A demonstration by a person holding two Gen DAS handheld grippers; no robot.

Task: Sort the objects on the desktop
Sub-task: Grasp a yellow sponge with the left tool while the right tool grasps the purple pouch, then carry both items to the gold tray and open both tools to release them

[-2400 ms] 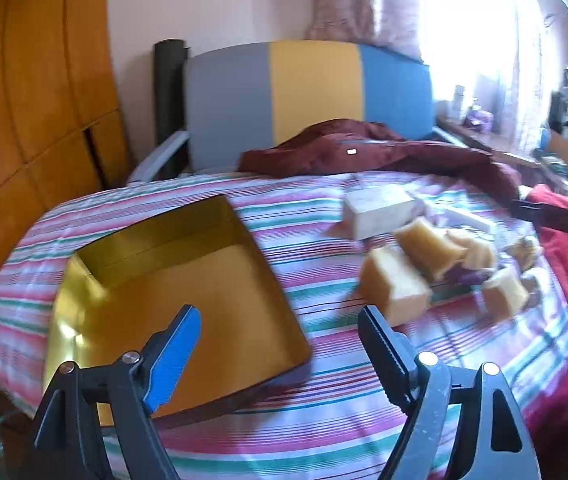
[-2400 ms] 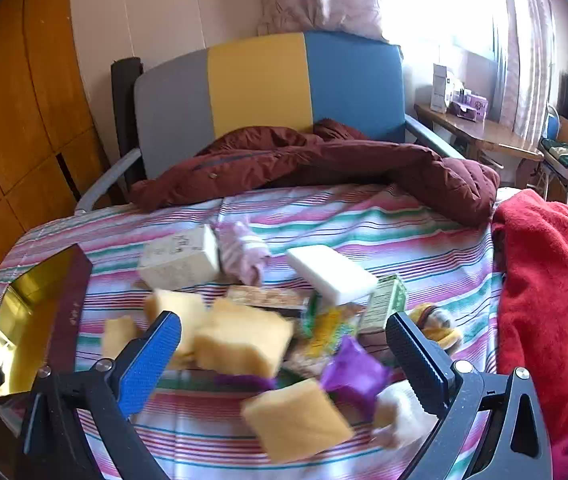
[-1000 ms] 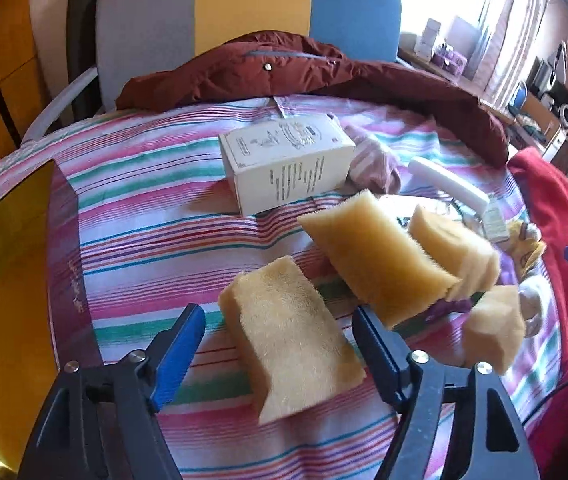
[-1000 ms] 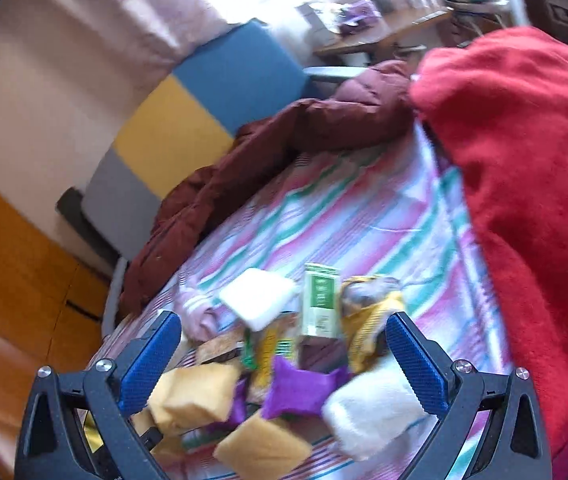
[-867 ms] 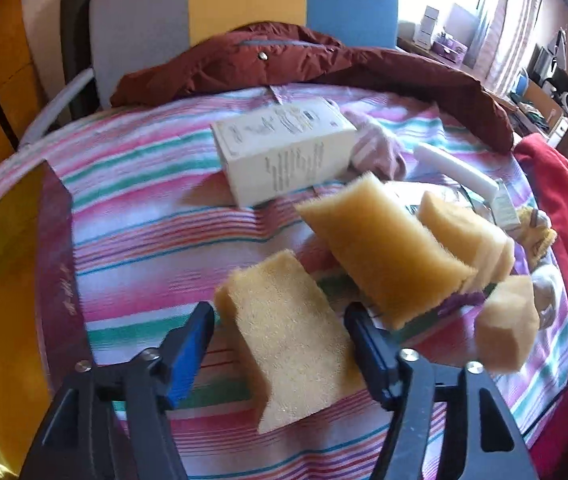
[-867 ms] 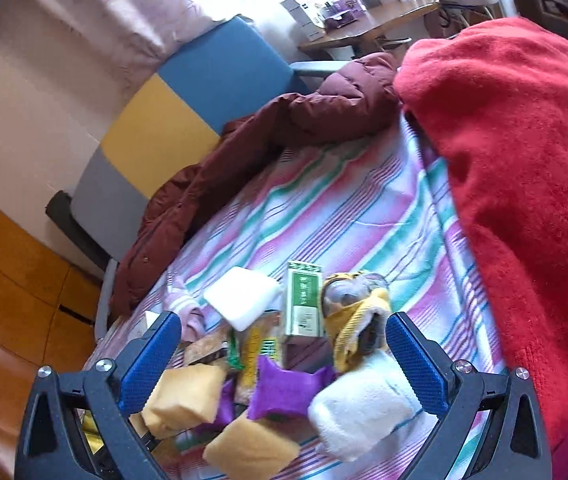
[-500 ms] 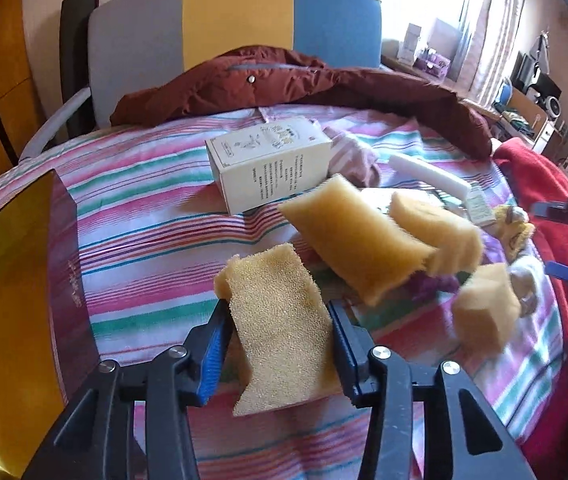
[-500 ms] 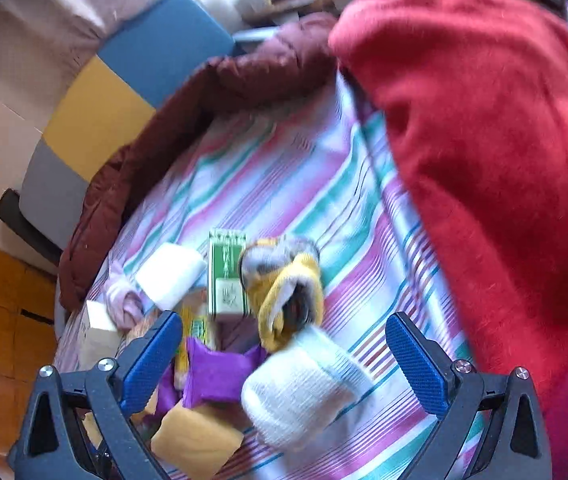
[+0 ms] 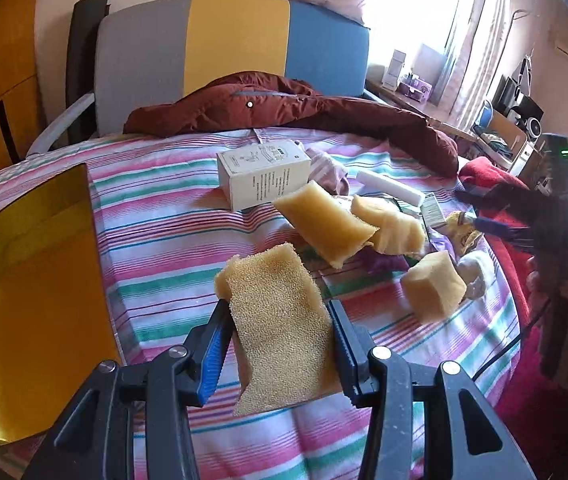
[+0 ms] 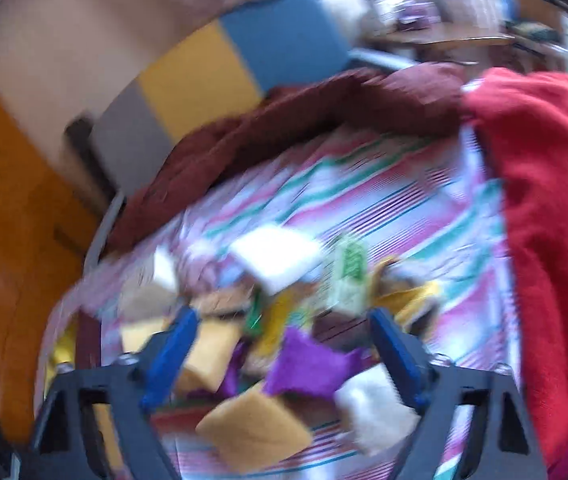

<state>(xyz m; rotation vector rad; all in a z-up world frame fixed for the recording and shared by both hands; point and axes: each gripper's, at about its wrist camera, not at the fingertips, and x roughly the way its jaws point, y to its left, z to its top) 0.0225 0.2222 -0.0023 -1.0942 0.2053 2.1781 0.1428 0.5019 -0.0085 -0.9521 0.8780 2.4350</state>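
Between left gripper (image 9: 280, 334) pads, sponge (image 9: 278, 320) clamped

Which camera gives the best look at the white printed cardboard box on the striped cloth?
The left wrist view: the white printed cardboard box sits sharp and unobstructed there. In the right wrist view motion blur leaves only a pale smear I can't identify as it.

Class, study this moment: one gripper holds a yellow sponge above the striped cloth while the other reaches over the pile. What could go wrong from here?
1. The left gripper pinches the soft sponge near one end, so it may sag or slip before reaching the gold tray.
2. The right gripper, its jaws just closing, hangs over a tight, blurred pile; it might catch the purple cloth together with a neighbour.
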